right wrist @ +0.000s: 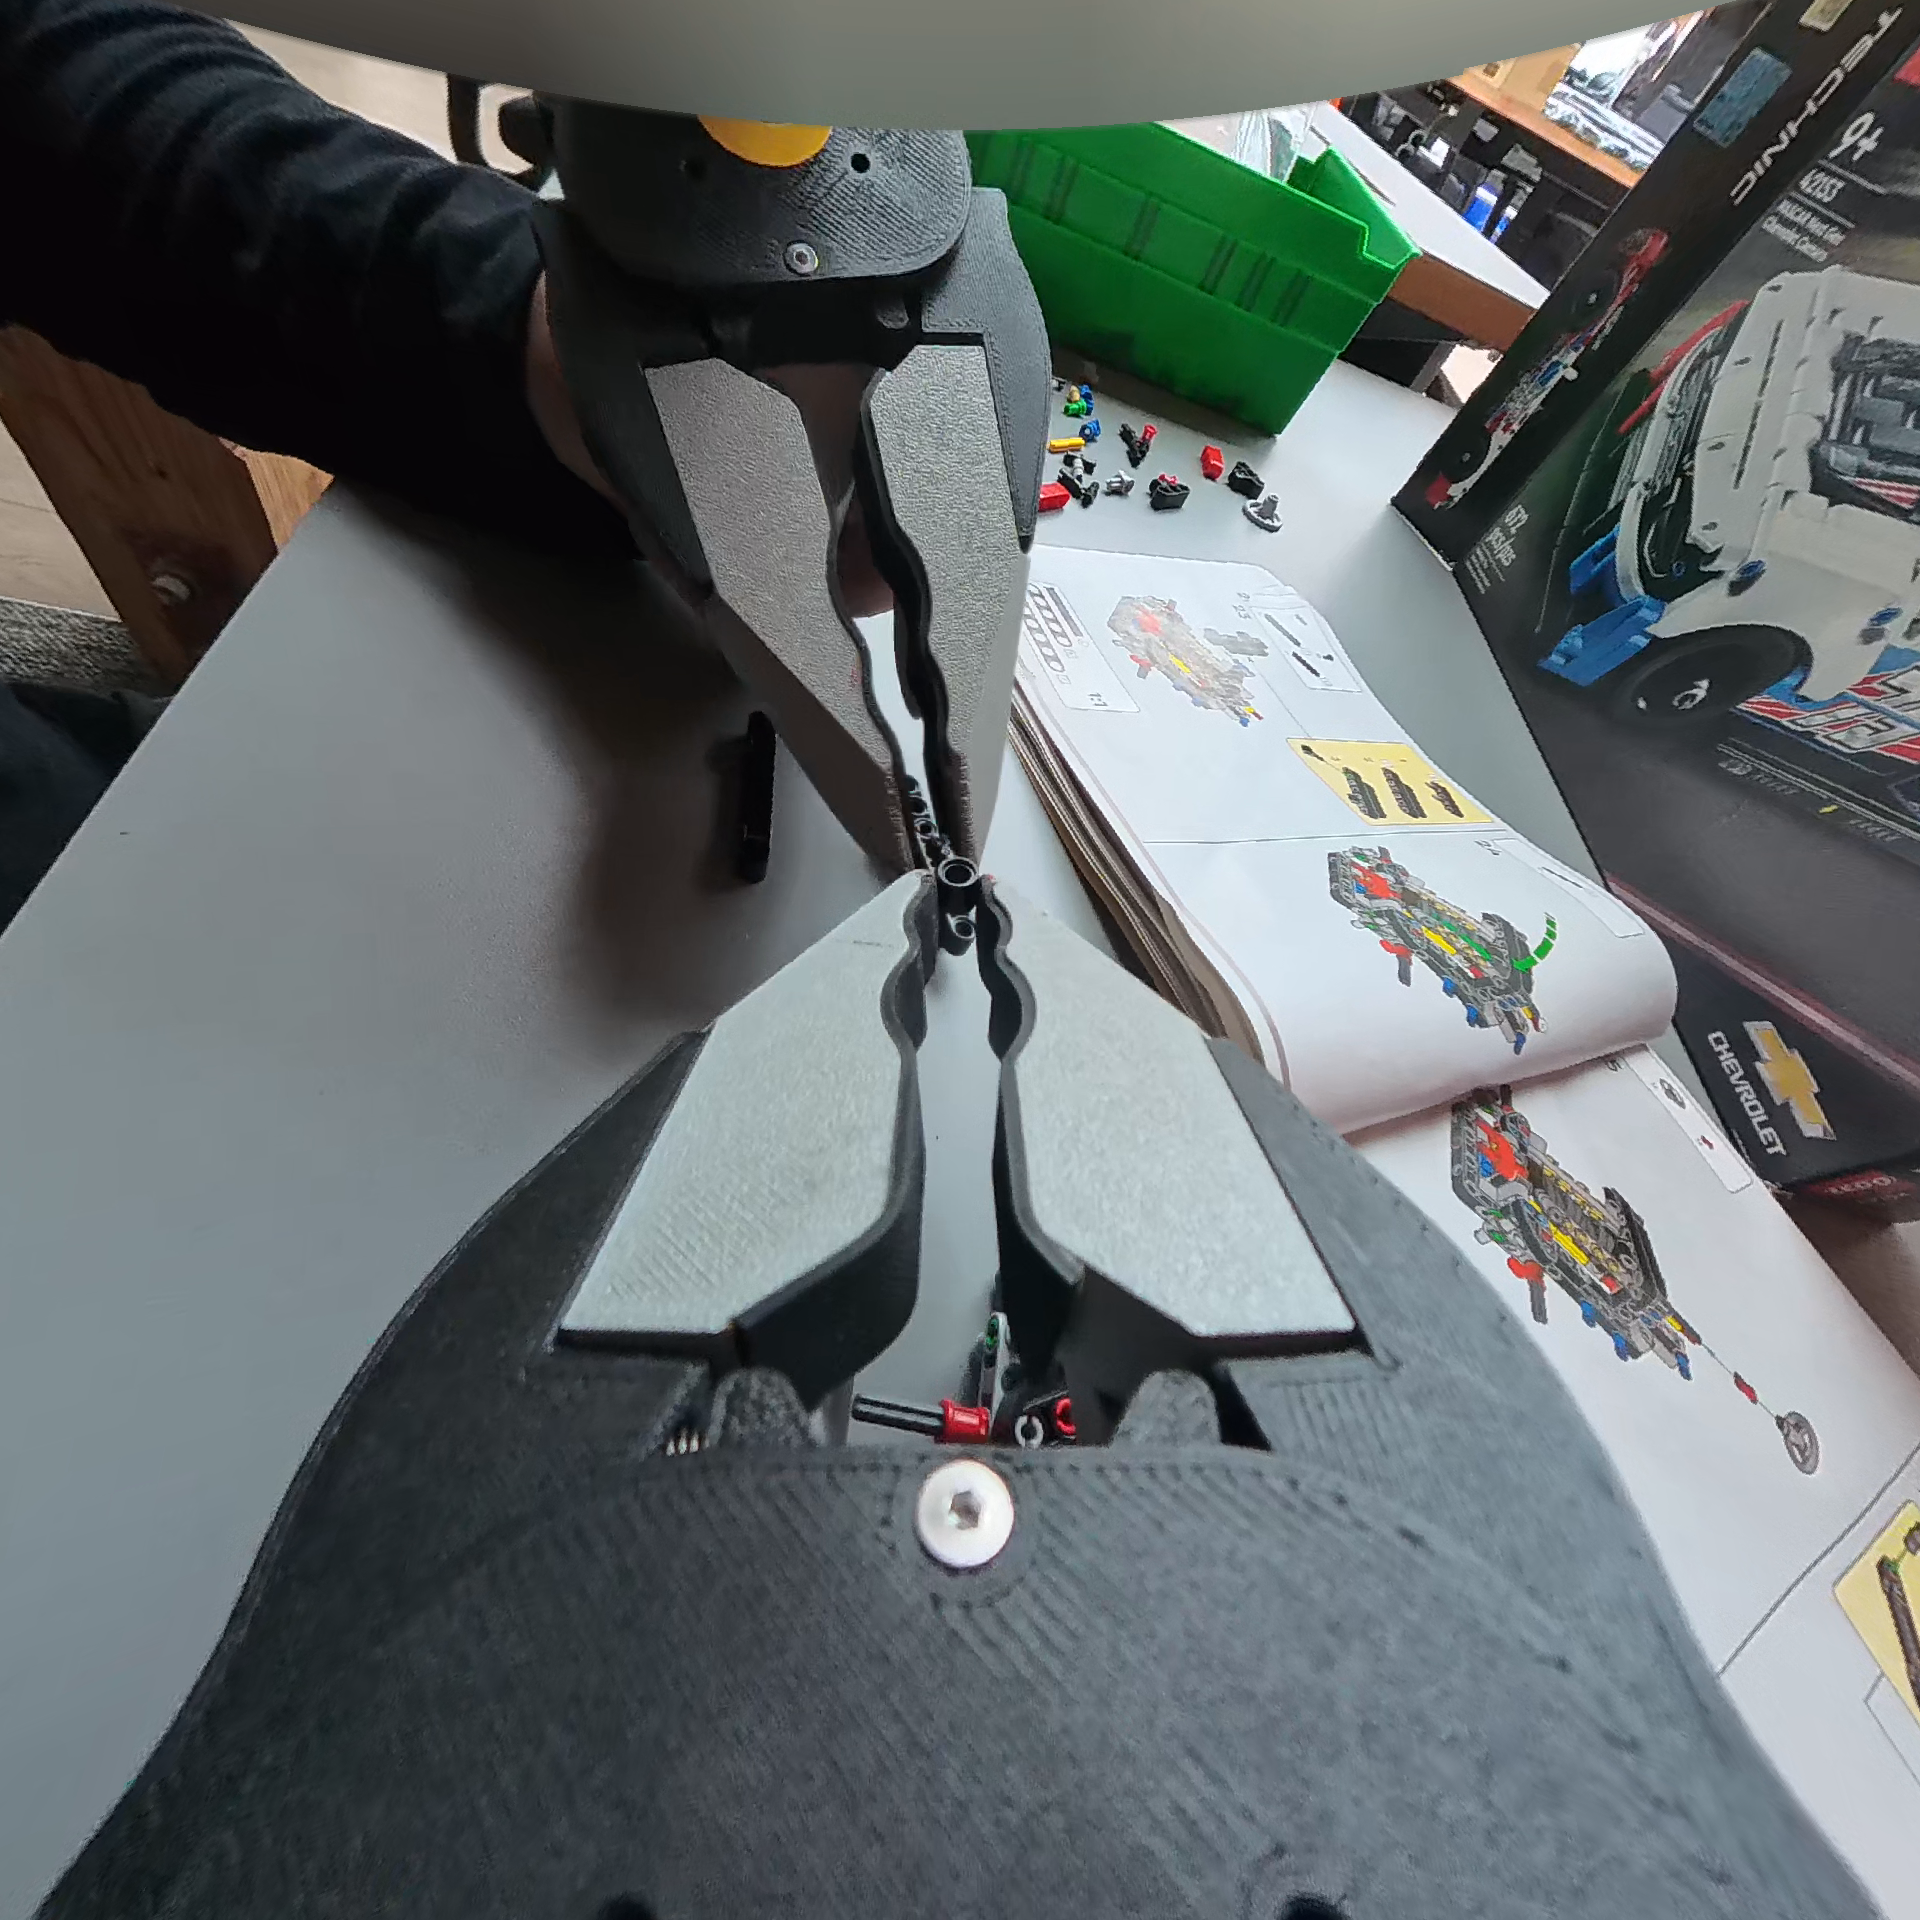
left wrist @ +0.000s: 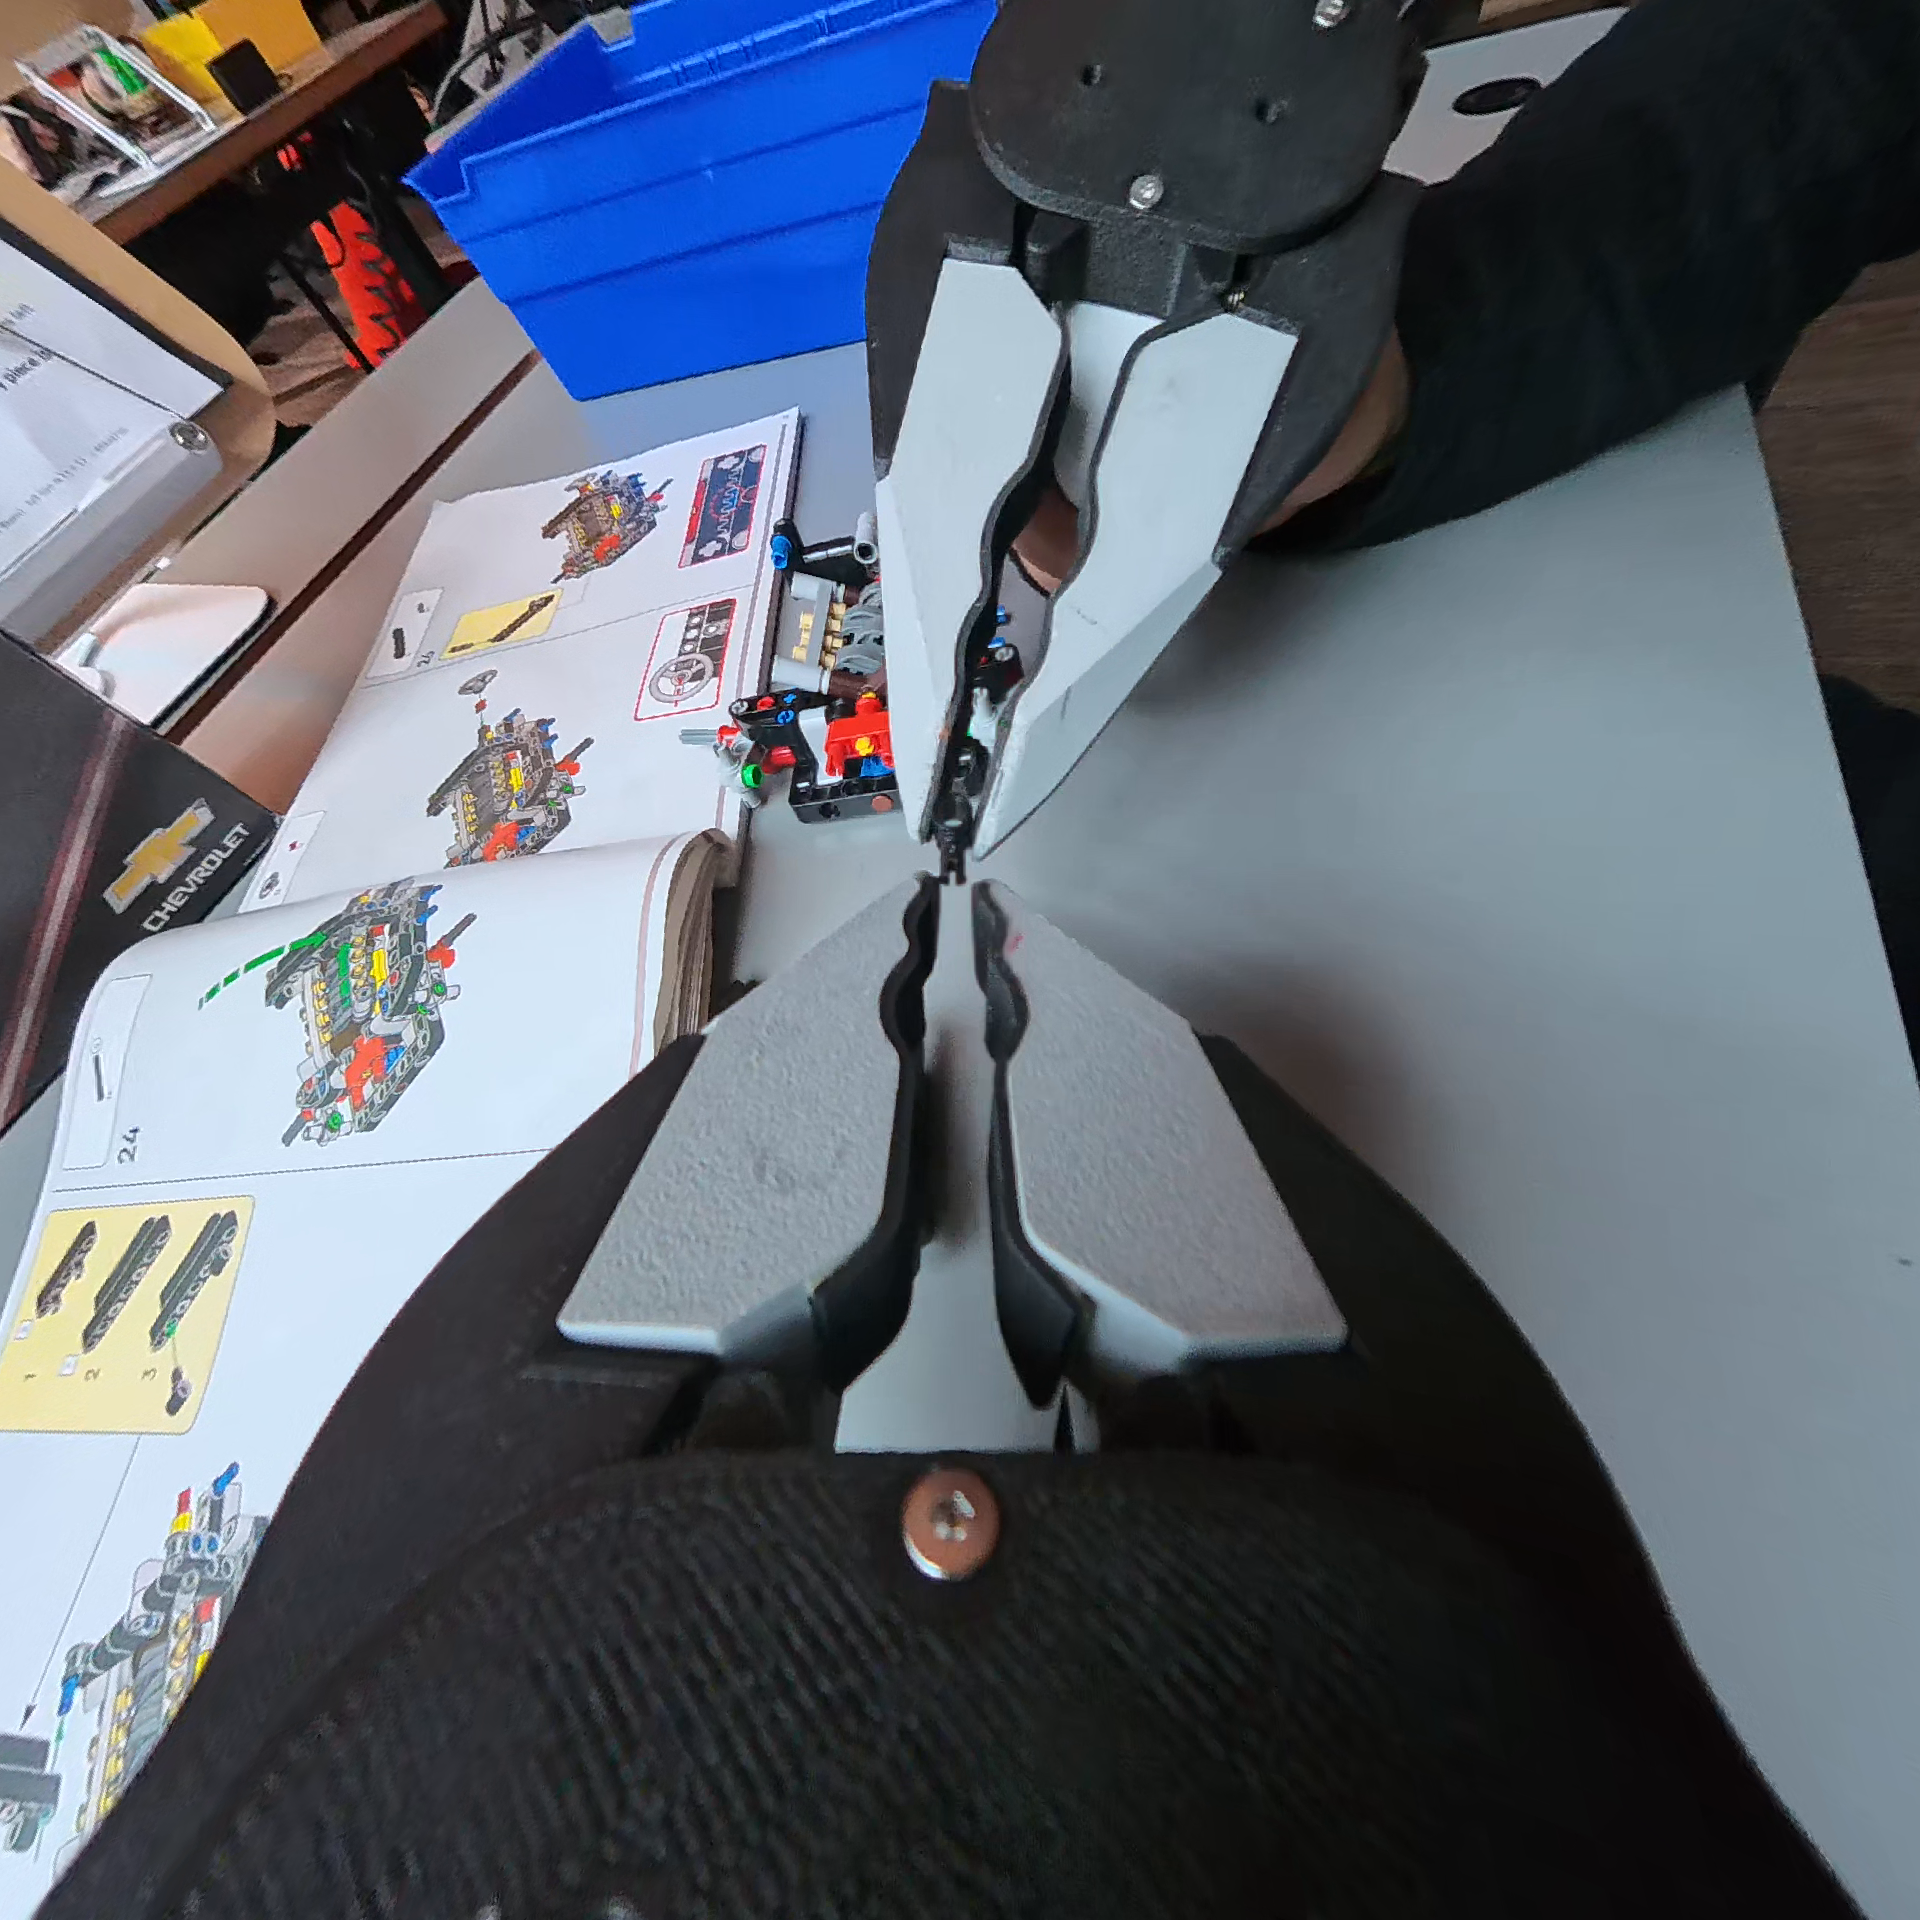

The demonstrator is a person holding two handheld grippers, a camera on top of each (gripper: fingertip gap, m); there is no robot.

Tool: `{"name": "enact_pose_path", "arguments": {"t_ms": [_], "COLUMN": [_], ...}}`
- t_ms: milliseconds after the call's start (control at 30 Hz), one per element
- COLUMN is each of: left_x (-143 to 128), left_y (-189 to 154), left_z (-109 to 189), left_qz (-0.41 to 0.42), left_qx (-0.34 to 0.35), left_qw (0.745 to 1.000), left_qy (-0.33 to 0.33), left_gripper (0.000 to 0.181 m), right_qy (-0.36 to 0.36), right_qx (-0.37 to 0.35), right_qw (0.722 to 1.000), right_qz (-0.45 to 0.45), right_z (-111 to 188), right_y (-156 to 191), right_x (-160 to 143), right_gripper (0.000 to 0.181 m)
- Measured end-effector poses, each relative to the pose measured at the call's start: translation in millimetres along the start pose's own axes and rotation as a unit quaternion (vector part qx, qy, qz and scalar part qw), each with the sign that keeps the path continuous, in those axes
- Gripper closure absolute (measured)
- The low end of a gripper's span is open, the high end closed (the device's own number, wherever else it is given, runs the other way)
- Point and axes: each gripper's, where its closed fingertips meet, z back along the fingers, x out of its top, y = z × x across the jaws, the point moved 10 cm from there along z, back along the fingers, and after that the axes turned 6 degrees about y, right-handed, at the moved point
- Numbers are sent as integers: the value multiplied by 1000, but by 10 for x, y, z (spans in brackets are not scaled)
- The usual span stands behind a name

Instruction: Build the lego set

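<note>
My left gripper [left wrist: 953, 888] and my right gripper [right wrist: 958, 904] meet tip to tip above the grey table. Each is shut on a thin black holed beam [right wrist: 956, 896], also seen in the left wrist view [left wrist: 951, 847]. I cannot tell whether it is one piece or two being joined. The right gripper [left wrist: 954, 831] comes in from the top in the left wrist view, and the left gripper [right wrist: 935, 842] from the top in the right wrist view. The partly built model [left wrist: 831, 686], black, grey and red, lies on the table behind the right gripper.
An open instruction booklet [left wrist: 468, 727] [right wrist: 1351, 831] lies beside the model. A black rod [right wrist: 753, 795] lies on the table. Loose small pieces [right wrist: 1143, 457] sit by a green bin [right wrist: 1164, 270]. A blue bin [left wrist: 707, 208] and the set's box [right wrist: 1766, 520] stand nearby. My two grippers' fingertips are within a few centimetres of each other.
</note>
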Motion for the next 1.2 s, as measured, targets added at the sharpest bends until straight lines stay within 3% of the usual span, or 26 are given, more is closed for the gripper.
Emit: {"name": "enact_pose_path", "arguments": {"t_ms": [1200], "left_x": [28], "left_y": [-29], "left_z": [52], "left_qz": [-32], "left_qx": [8], "left_qw": [999], "left_qy": [-15], "left_gripper": [180], "right_qy": [-6], "right_qx": [20], "right_qw": [1000], "right_qz": [-15], "right_z": [3], "right_y": [-9], "right_x": [-21], "right_gripper": [178]}}
